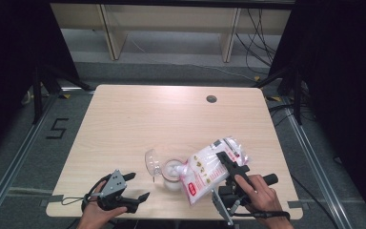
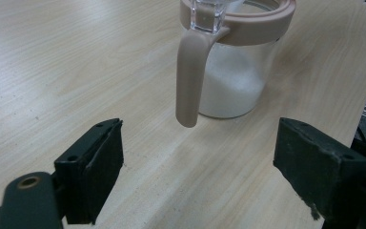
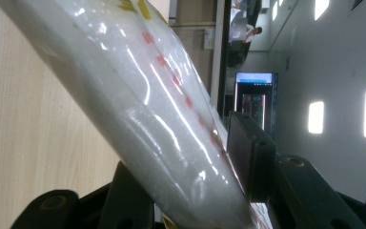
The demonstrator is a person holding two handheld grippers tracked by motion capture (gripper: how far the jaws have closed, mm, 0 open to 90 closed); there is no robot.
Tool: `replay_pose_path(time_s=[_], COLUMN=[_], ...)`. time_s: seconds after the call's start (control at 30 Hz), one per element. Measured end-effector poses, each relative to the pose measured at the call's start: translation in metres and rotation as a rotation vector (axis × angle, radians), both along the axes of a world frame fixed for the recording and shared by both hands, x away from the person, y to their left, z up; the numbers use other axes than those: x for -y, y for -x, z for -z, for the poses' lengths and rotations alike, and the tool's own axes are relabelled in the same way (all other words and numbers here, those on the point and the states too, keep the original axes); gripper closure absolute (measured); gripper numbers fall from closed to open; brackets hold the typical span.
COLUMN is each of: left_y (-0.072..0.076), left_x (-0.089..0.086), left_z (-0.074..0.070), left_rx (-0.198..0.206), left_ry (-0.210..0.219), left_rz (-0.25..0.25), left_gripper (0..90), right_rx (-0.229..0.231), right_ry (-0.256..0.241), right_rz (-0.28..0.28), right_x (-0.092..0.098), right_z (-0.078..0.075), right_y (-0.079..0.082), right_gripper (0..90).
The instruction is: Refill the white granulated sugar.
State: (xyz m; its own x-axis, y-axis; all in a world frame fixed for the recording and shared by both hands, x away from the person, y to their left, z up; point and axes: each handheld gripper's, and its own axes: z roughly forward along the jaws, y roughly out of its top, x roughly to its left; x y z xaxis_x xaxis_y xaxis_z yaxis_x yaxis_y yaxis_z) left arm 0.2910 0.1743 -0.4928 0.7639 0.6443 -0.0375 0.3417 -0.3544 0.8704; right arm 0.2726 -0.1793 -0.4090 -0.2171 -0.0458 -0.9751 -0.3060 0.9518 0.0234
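Right gripper (image 1: 232, 168) clamped on a clear plastic bag (image 1: 209, 167) of white grains, red print along its edge; bag tilted over the jar (image 1: 171, 170), its low end at the jar's mouth, its high end up and to the right. Seen from the right gripper view, bag (image 3: 147, 109) pinched between the two black jaws, stretching away on a slant above the table (image 3: 24, 124), shiny and pale, with small red marks down one seam. Jar standing upright near the table's near edge, between the two grippers, a layer of white grains in its lower part. Clear hinged lid (image 1: 152, 161) flipped open, leaning off to the jar's left. In the left gripper view, jar (image 2: 236, 81) close ahead with a pinkish-brown rim and a handle (image 2: 190, 76) of the same colour hanging down its near side, grains filling the bottom half or so. Left gripper (image 1: 136, 187) spread wide, holding nothing, resting low over the table (image 1: 124, 124) near the front-left, pointed toward the jar but apart from it; jaws in its own view standing well to either side of the handle, touching neither handle nor glass. Small dark round grommet (image 1: 211, 99) far back on the tabletop.
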Motion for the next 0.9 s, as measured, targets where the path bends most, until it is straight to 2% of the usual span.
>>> replay_pose_path(time_s=[0.03, 0.1, 0.17, 0.2, 0.23, 0.33, 0.37, 0.4, 0.43, 0.57, 0.6, 0.67, 0.7, 0.73, 0.77, 0.83, 0.87, 0.9], left_y=[0.000, 0.000, 0.000, 0.000, 0.000, 0.000, 0.000, 0.000, 0.000, 0.000, 0.000, 0.000, 0.000, 0.000, 0.000, 0.000, 0.000, 0.000], left_x=[0.000, 0.001, 0.001, 0.000, 0.001, 0.000, 0.000, 0.000, 0.000, 0.000, 0.000, 0.000, 0.000, 0.000, 0.000, 0.000, 0.000, 0.000], left_z=[0.000, 0.001, 0.000, 0.000, 0.000, 0.000, 0.000, 0.000, 0.000, 0.000, 0.000, 0.000, 0.000, 0.000, 0.000, 0.000, 0.000, 0.000], left_rx=[0.000, -0.006, -0.004, -0.001, 0.003, 0.002, 0.000, 0.000, 0.000, 0.000, 0.000, 0.000, 0.000, 0.000, 0.000, 0.000, 0.000, 0.000], left_ry=[0.000, 0.012, 0.005, 0.002, 0.002, -0.002, 0.001, 0.008, 0.008, 0.009, 0.009, 0.007, 0.008, 0.007, 0.007, 0.008, 0.007, 0.001], left_rz=[-0.001, -0.008, -0.005, -0.001, 0.002, 0.002, -0.001, 0.002, 0.001, 0.000, 0.001, 0.001, 0.001, 0.002, 0.002, 0.001, 0.001, -0.001], left_gripper=[16.7, 16.7, 16.7, 16.7, 16.7, 16.7, 16.7, 16.7, 16.7, 16.7, 16.7, 16.7, 16.7, 16.7, 16.7, 16.7, 16.7, 16.7], right_rx=[0.012, 0.002, 0.021, -0.008, 0.004, 0.008, 0.031, 0.008, 0.005, 0.015, -0.002, 0.006, 0.007, 0.017, -0.005, 0.000, 0.011, 0.002], right_ry=[0.018, -0.004, 0.033, -0.033, -0.006, -0.001, 0.042, 0.000, -0.010, 0.008, -0.017, 0.003, -0.004, 0.026, -0.020, -0.010, 0.013, -0.007], right_rz=[-0.023, -0.004, -0.020, 0.026, 0.005, 0.008, -0.021, 0.011, 0.022, 0.018, 0.031, 0.012, 0.011, -0.007, 0.016, 0.003, -0.014, -0.006], right_x=[-0.001, -0.003, -0.004, -0.003, -0.003, -0.001, -0.001, 0.001, 0.002, 0.005, 0.007, 0.006, 0.006, 0.004, 0.004, 0.001, -0.001, -0.001], right_z=[-0.002, 0.000, -0.003, 0.001, -0.001, -0.002, -0.005, -0.002, -0.001, -0.003, -0.001, -0.002, -0.002, -0.004, 0.000, -0.001, -0.003, -0.001], right_y=[-0.001, -0.001, -0.004, -0.002, -0.004, -0.005, -0.006, -0.005, -0.004, -0.003, -0.001, -0.001, 0.000, -0.001, 0.001, 0.001, 0.000, 0.000], right_gripper=[64.2, 64.2, 64.2, 64.3, 64.3, 64.3, 64.3, 64.3, 64.3, 64.4, 64.4, 64.4, 64.4, 64.4, 64.5, 64.4, 64.5, 64.5])
